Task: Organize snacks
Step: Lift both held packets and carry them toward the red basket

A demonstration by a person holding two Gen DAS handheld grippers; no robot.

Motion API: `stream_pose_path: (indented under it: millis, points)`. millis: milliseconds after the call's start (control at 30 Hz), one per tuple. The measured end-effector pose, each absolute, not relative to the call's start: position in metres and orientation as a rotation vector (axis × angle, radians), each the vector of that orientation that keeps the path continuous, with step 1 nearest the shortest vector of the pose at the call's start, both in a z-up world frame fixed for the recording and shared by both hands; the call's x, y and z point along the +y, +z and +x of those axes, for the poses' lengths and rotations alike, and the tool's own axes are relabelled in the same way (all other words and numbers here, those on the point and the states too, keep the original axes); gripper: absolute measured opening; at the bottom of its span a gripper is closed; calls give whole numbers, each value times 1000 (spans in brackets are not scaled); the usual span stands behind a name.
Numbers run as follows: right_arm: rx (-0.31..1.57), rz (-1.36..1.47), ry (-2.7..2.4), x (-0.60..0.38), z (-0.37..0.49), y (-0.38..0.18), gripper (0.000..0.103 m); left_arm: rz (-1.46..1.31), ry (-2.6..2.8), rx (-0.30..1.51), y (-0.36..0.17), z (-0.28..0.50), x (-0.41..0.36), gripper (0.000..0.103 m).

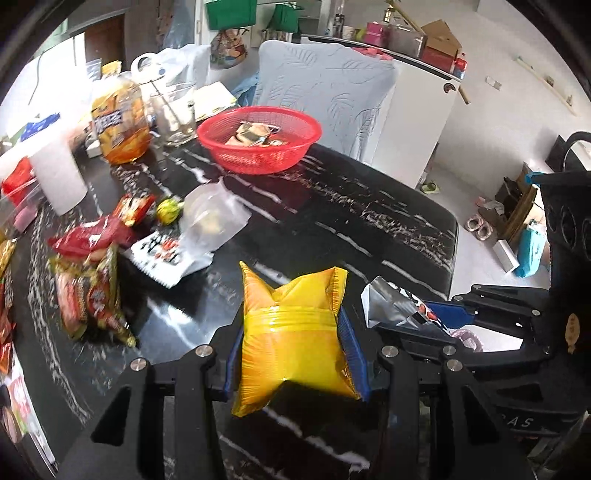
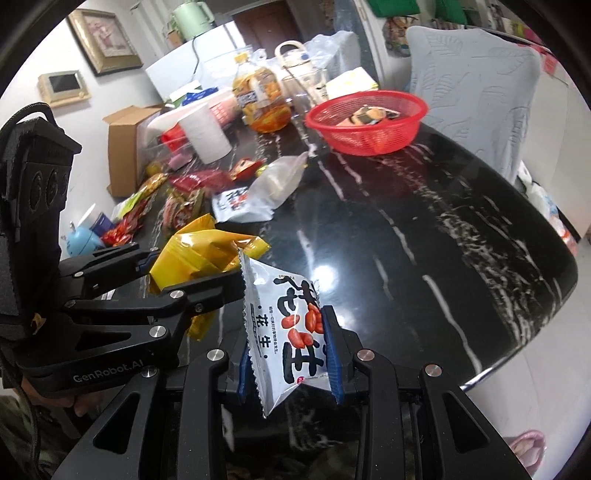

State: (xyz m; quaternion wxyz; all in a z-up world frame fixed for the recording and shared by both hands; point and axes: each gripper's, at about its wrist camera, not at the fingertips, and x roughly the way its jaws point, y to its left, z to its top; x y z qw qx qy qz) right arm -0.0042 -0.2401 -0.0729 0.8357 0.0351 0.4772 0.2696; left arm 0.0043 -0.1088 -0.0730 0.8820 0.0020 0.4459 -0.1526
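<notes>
Setting: lived-in home, dining or kitchen area. Evidence: black marble-pattern dining table [image 2: 424, 221] with a pale chair [image 1: 332, 92] pushed against it. A white fridge [image 1: 424, 122] has boxes and tins stacked on top. Slippers [image 1: 478, 225] lie on the white tile floor. A framed picture [image 2: 105, 38] and a small intercom panel [image 2: 64, 86] hang on the wall. Green shopping bags [image 1: 231, 13] hang above. Table clutter includes a paper towel roll [image 1: 59, 173], a large drink bottle [image 1: 120, 118] and a glass jug [image 1: 177, 110].
</notes>
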Motion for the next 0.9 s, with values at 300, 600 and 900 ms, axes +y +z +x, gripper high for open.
stream_pose_path:
  millis: [300, 600, 900]
  points:
    - [972, 95, 544, -258, 17, -57, 31, 23, -353, 885, -50, 35, -124, 46]
    - [920, 84, 519, -269, 51, -37, 31, 59, -362, 788, -19, 70, -133, 46]
    - [859, 57, 478, -276, 93, -16, 31, 58, -344, 726, 5, 112, -137, 46]
